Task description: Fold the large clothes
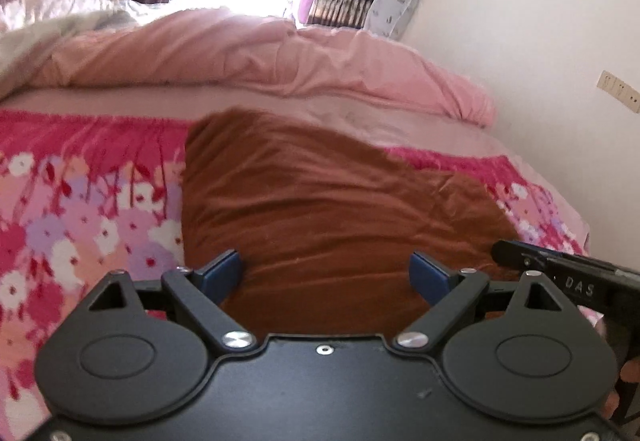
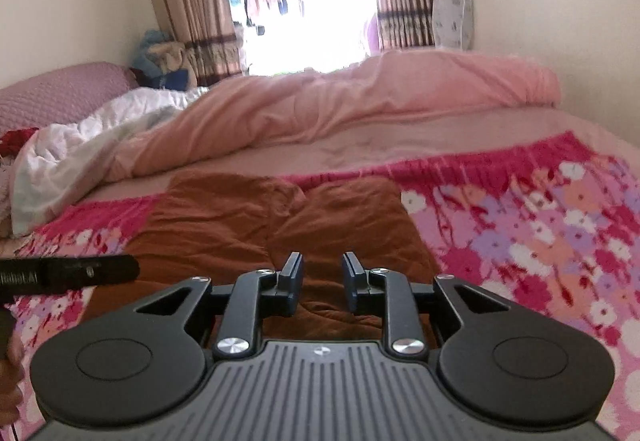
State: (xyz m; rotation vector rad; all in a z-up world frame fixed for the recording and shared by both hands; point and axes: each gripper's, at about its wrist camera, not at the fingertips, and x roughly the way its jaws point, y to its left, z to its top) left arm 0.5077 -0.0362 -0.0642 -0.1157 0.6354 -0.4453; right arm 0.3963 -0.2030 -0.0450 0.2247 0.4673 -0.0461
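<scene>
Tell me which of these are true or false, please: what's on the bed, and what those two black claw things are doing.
1. A brown garment lies on the floral bedspread. True.
2. The left gripper is clamped on the cloth. False: its jaws stand wide open with nothing pinched.
3. The right gripper holds nothing. True: there is a gap between its fingers.
4. The curtains are drawn shut. False: they are parted, with bright daylight between.
5. A pink quilt is bunched up beyond the garment. True.

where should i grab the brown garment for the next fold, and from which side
Probably the near hem of the brown garment, coming in low from the near side. It lies flat on the floral bedspread and both open grippers, left gripper and right gripper, already face that edge.
</scene>
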